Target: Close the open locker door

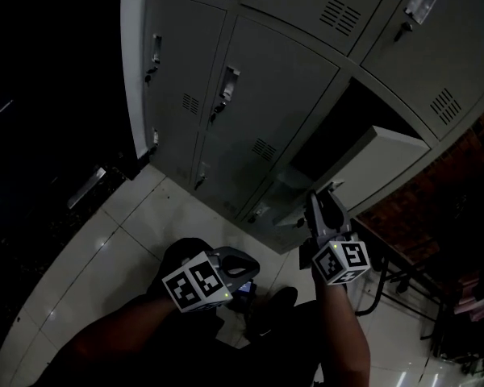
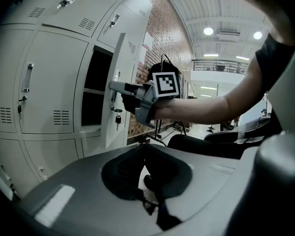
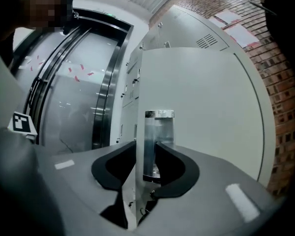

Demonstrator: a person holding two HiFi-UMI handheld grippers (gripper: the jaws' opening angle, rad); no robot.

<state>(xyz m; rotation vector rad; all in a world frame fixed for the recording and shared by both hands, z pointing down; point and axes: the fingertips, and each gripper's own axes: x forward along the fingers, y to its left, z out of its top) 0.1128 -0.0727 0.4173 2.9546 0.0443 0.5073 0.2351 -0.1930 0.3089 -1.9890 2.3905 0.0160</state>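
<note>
Head view shows a bank of grey metal lockers (image 1: 274,79) standing on a pale tiled floor (image 1: 121,240). One grey metal locker door (image 1: 383,164) in the lower rows stands swung out from its dark compartment. The right gripper (image 1: 323,196) reaches up to the free edge of that door, while the left gripper (image 1: 240,274) is held low, near the person's body and well apart from the lockers.

In the right gripper view, the right gripper (image 3: 145,173) has its jaws on either side of the door's (image 3: 201,107) edge, pinching it where a shiny chrome handle plate (image 3: 159,141) sits between them.

In the left gripper view, the left gripper (image 2: 146,181) has its jaws pressed together with nothing between them. Past it, the right gripper (image 2: 119,86) meets the door's (image 2: 114,92) edge, and a small padlock (image 2: 118,119) hangs just below. A red brick wall (image 2: 157,38) rises beyond the lockers.
</note>
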